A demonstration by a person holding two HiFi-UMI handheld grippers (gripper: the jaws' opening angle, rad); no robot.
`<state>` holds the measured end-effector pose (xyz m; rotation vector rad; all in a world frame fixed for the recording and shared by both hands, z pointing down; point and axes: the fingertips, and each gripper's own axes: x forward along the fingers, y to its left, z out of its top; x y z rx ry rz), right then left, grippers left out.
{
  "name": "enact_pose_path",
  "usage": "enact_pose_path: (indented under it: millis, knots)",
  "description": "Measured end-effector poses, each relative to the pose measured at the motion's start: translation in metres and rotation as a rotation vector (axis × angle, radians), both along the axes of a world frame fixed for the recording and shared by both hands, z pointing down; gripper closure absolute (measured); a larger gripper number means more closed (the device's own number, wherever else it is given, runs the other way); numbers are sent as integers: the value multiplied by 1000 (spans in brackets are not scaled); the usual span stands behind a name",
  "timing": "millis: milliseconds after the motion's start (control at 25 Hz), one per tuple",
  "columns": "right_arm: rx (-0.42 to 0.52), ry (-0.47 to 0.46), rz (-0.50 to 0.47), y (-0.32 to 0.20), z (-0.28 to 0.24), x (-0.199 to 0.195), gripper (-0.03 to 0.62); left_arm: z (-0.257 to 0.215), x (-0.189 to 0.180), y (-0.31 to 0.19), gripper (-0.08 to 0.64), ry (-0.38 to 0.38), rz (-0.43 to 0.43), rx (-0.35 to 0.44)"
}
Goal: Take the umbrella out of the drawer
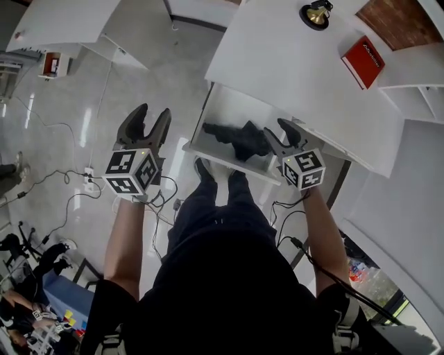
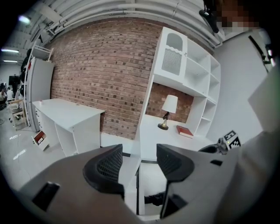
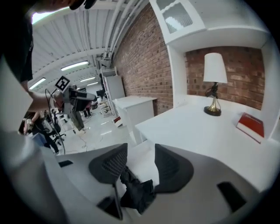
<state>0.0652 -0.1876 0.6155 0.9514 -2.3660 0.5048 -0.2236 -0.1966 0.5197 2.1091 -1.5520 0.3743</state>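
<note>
A white drawer (image 1: 208,123) stands pulled out from under the white desk (image 1: 277,69). In it lies a folded black umbrella (image 1: 236,139). My right gripper (image 1: 277,132) hangs open over the drawer's right end, just beside the umbrella. In the right gripper view its jaws (image 3: 139,157) stand apart above the umbrella (image 3: 138,192), with nothing pressed between the pads. My left gripper (image 1: 154,114) is open over the floor, left of the drawer and clear of it. The left gripper view looks past its open gripper (image 2: 139,159) down at the drawer (image 2: 146,179), where one end of the umbrella (image 2: 153,199) shows.
A brass-based lamp (image 1: 317,14) and a red book (image 1: 364,61) sit on the desk top. Shelves (image 1: 416,97) rise at the right. A second white desk (image 1: 62,21) stands at the far left. Cables (image 1: 69,197) trail over the floor. The person's feet (image 1: 205,170) stand by the drawer front.
</note>
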Motion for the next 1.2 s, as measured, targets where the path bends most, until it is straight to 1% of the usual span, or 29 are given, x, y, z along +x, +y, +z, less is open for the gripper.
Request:
enact_pose_path:
  millis: [120,200,280,400,600,800,920,1000,1120,1200]
  knots:
    - [-40,47,-122,9,37,-9,396,11,5,0,319,-2,-32,-28]
    - [-74,76,-201,16,62,-13,396,16,9,1,319,-19,-45,-41]
    - [-110,111,-283,25,88,-14,389,23,17,2,319,-42,-42,-57]
    - [-157,170,-390,40,119,-14,381,36,29,6,319,-46,-40,-81]
    - [-221,279,-487,55,169,-12,355,62,32,19,319,-40,-78,-134]
    - [-293,401,-589,69,218,-12,306,80,27,34,319,-39,-113,-181]
    - [-305,463,-656,75,241,-13,271,84,27,41,319,-47,-116,-200]
    - [-299,501,-697,80,256,-16,258,89,25,48,319,-53,-120,-218]
    - [-285,554,-732,81,277,-21,245,100,20,57,321,-57,-134,-242]
    - [-304,566,-747,82,287,-23,237,106,19,61,321,-56,-138,-256]
